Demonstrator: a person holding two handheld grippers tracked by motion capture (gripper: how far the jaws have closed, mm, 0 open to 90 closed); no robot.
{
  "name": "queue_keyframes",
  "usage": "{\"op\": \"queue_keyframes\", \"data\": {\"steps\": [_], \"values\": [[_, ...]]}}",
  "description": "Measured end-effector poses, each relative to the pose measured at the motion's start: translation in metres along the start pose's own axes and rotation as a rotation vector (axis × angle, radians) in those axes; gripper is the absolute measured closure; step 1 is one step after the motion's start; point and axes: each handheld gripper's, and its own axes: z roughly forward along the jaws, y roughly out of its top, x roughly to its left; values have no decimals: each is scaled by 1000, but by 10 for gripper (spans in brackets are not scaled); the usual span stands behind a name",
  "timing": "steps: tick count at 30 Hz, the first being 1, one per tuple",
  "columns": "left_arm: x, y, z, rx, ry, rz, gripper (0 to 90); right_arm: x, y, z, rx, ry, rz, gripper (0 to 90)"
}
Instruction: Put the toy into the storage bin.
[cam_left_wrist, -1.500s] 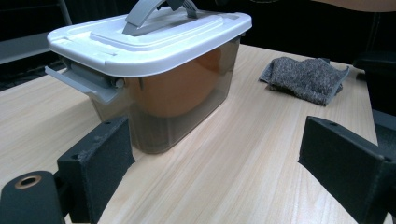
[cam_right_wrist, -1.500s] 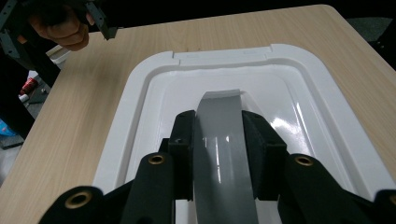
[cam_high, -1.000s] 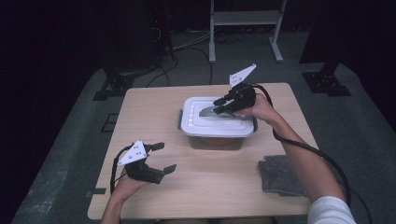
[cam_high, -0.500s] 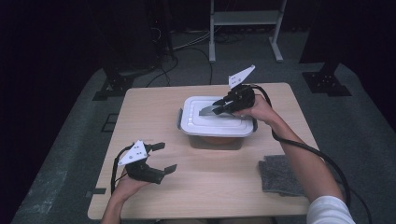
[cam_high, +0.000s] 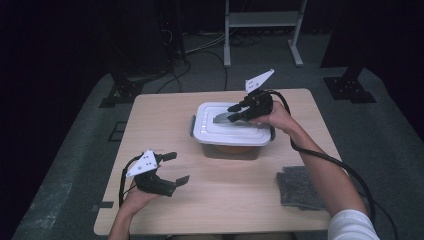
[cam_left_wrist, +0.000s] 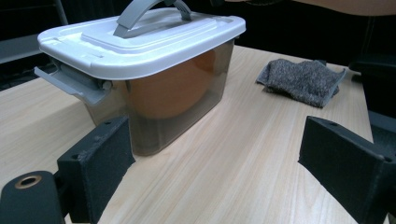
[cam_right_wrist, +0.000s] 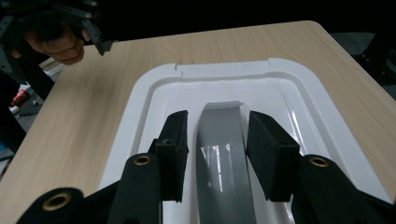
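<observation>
Gripping step: right gripper (cam_right_wrist: 217, 156) straddling grey arched plastic handle (cam_right_wrist: 223, 154) of white-lidded translucent storage box (cam_high: 232, 131) at frame centre, jaws just opening, pads clear. Next: close squarely, lift. Left gripper (cam_high: 172, 167) wide open, empty, lower left.

No text, label, brand or number can be read anywhere.

Lid (cam_right_wrist: 299, 112) white plastic, glossy, smooth. Handle (cam_right_wrist: 223, 154) grey plastic, shiny. Box body (cam_left_wrist: 187, 100) smoky see-through plastic. Table (cam_high: 165, 115) pale wood grain, matt. Cloth (cam_left_wrist: 303, 81) grey, rough, fuzzy. Gripper pads (cam_right_wrist: 268, 149) black, matt, grainy.
</observation>
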Motion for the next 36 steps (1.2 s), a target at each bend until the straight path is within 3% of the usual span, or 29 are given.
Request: {"op": "queue_keyframes", "data": {"steps": [14, 25, 36], "values": [[-3, 0, 0, 3, -3, 9, 86, 24, -5, -37, -59, -33, 22, 472], [-6, 2, 4, 5, -10, 14, 86, 52, -31, -79, -95, -81, 46, 438], [-6, 3, 6, 4, -14, 15, 86, 73, -58, -108, -105, -127, 69, 418]]}}
